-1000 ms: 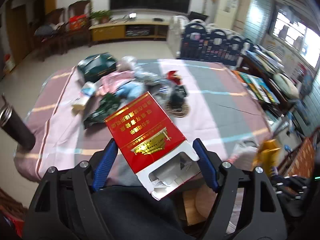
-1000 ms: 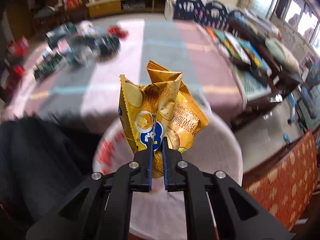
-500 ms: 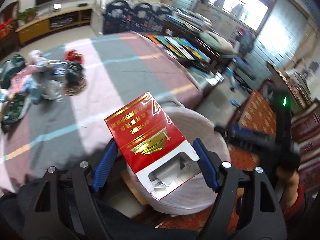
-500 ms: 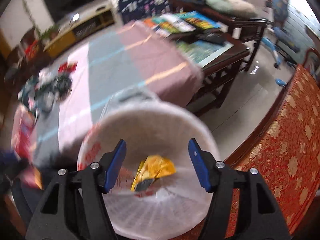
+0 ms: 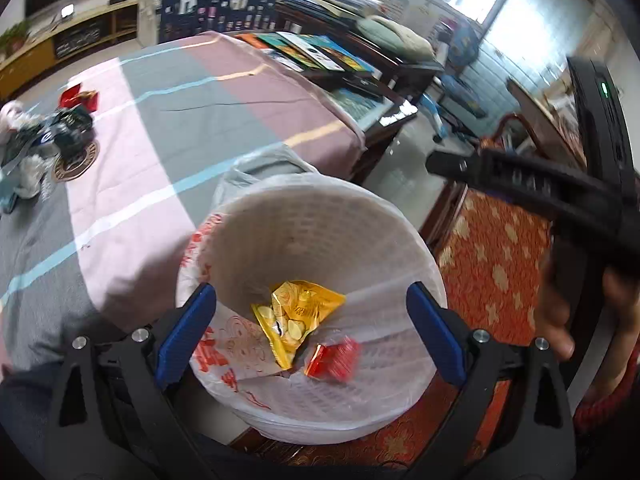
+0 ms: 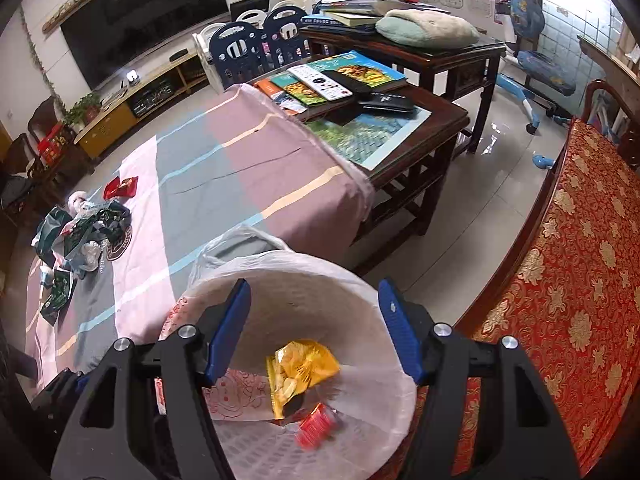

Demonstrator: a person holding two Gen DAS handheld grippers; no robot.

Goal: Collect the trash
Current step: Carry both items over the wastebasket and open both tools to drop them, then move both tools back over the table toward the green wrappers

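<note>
The left gripper hangs over the white plastic-lined wastebasket, its blue-padded jaws opening wide with nothing pressed between them. Below the gap, at the basket's bottom, lie the crumpled yellow chip bag and, just beside it toward the right jaw, the blurred red carton. The right gripper also points into the basket, jaws parted and empty, the chip bag and red carton beneath them. More wrappers lie on the striped cloth, well beyond the left jaw.
</note>
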